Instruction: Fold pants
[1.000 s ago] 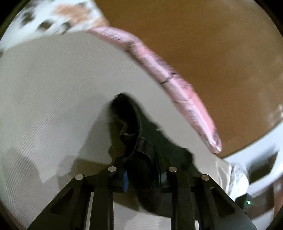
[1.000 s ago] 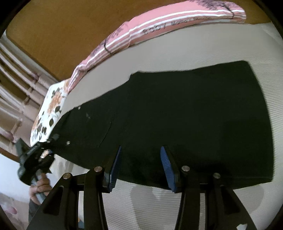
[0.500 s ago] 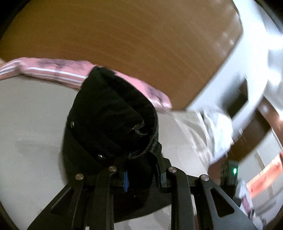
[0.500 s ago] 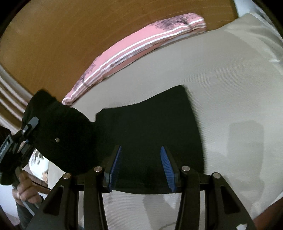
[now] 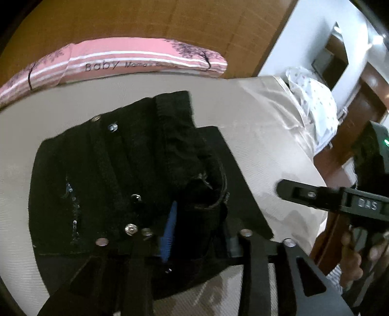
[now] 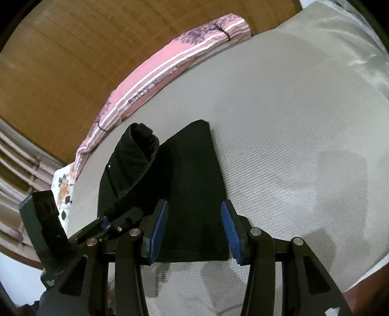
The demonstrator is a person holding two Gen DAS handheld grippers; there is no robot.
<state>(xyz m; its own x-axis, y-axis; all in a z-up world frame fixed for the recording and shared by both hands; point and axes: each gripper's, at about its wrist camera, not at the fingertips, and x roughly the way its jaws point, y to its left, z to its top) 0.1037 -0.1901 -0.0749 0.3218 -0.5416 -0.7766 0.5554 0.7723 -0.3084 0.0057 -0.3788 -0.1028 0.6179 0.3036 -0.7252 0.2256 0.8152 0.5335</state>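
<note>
From my left wrist camera, my left gripper (image 5: 197,233) is clamped on a thick bunch of the black pants (image 5: 102,175), at the waistband end by the look of the rivets and snaps. That end is doubled over the flat lower layer, which lies on the pale bed cover (image 5: 255,126). The pink striped pillow (image 5: 136,58) lies along the far edge against the wooden headboard (image 5: 145,19). To the right I see my right gripper (image 5: 291,190) from the side, hovering near the edge of the cloth.

From my right wrist camera, the right gripper (image 6: 194,231) stands wide apart with nothing between its blue pads (image 6: 160,226); the near edge of the pants (image 6: 194,184) lies just beyond them, flat on the cover. The folded end rises as a loop at the left, where my left tool holds it.

I judge I am mid-fold, bringing the waist over onto the legs. Next I should lower the held end so its edges line up with the layer beneath, let go, and use the free gripper to steady or smooth the stack.
</note>
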